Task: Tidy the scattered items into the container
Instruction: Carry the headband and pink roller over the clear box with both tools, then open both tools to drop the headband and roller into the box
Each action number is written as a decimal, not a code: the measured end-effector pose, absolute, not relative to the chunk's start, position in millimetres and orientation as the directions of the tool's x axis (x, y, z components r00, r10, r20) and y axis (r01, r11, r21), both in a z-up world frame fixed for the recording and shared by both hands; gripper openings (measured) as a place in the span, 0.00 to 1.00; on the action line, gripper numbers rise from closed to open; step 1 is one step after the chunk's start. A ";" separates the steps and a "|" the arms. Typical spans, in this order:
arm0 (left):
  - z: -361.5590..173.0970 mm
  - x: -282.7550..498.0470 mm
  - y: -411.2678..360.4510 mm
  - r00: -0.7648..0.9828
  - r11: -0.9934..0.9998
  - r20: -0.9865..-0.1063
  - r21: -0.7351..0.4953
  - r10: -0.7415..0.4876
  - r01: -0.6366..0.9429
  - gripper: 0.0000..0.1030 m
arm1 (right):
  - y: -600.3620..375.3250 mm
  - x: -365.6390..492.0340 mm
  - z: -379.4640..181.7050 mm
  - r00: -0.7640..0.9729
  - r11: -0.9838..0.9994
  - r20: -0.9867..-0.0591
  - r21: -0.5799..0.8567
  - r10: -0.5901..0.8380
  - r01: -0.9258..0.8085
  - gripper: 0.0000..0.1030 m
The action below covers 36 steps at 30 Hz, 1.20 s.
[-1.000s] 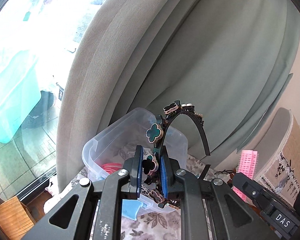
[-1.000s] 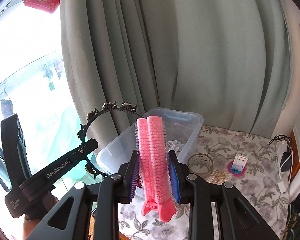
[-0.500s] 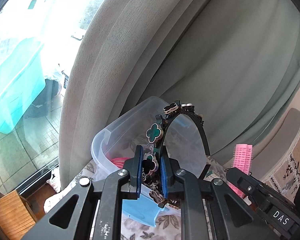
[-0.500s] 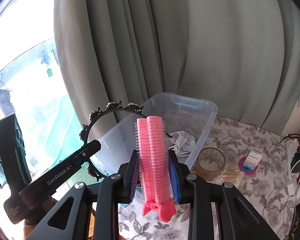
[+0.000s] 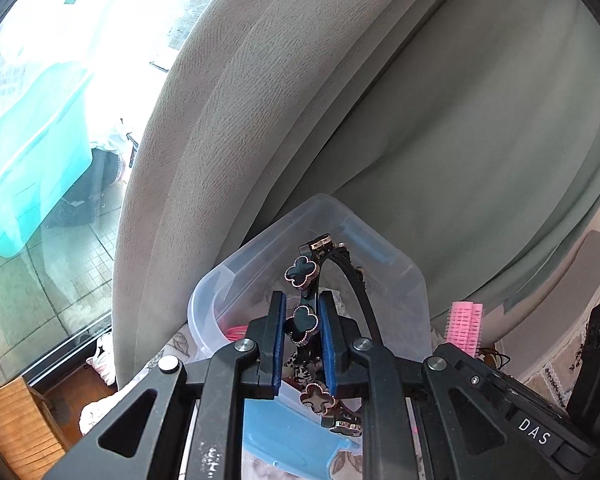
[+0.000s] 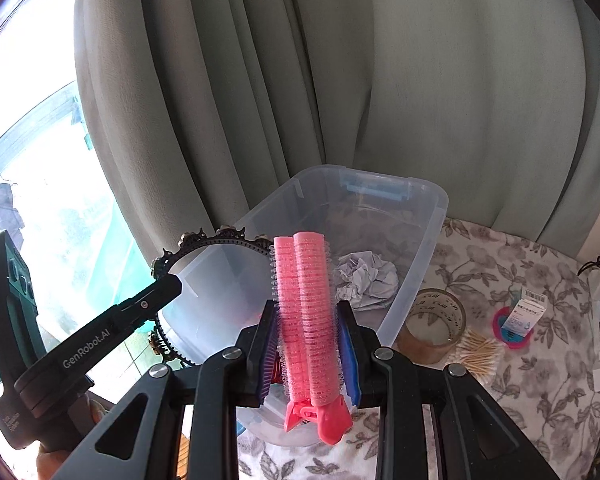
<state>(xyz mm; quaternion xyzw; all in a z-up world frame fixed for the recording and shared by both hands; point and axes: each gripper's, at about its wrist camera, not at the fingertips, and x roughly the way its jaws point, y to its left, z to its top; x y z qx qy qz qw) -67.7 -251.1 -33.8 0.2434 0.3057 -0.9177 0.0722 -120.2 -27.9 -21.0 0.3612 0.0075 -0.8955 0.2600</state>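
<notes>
Bin (image 6: pixel 420 264) mouth open; curtain (image 6: pixel 420 80) crowds behind.

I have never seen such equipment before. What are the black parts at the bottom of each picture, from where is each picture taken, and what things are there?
No robot is here. A person holds a hand tool with two fingers in each hand, and a wide-angle camera on each tool looks forward along its fingers. The black parts are those tools.

In the left tool's picture, the left gripper is shut on a black headband with clover ornaments. In the right tool's picture, the right gripper is shut on a pink hair roller clip; the left tool shows at its left edge.

Ahead of both stands a clear plastic container on a flowered tablecloth, in front of a grey-green curtain. It holds crumpled paper. Beside it on the cloth lie a tape roll, cotton swabs and a small box.
</notes>
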 end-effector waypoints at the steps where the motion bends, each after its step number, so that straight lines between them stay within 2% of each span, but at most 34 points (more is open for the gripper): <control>1: -34.5 -69.6 -252.3 -0.871 -0.803 -0.491 -0.525 0.015 0.282 0.16 | -27.6 -122.1 -22.4 -0.602 -0.865 -0.652 0.178 -0.461 0.469 0.29; 22: -53.8 -107.7 -280.8 -0.841 -0.813 -0.542 -0.483 -0.013 0.324 0.17 | -28.2 -151.7 -61.8 -0.546 -0.852 -0.679 0.243 -0.491 0.464 0.30; 32: -53.3 -113.3 -296.6 -0.842 -0.814 -0.539 -0.479 -0.022 0.328 0.18 | -28.7 -157.9 -66.7 -0.548 -0.849 -0.673 0.246 -0.496 0.467 0.31; 34: -52.8 -114.4 -299.0 -0.842 -0.818 -0.539 -0.472 -0.026 0.328 0.19 | -29.3 -158.5 -65.4 -0.545 -0.847 -0.675 0.241 -0.497 0.474 0.32; 36: -52.0 -115.5 -301.1 -0.844 -0.822 -0.536 -0.473 -0.017 0.317 0.26 | -30.7 -158.3 -65.3 -0.542 -0.844 -0.676 0.236 -0.499 0.481 0.34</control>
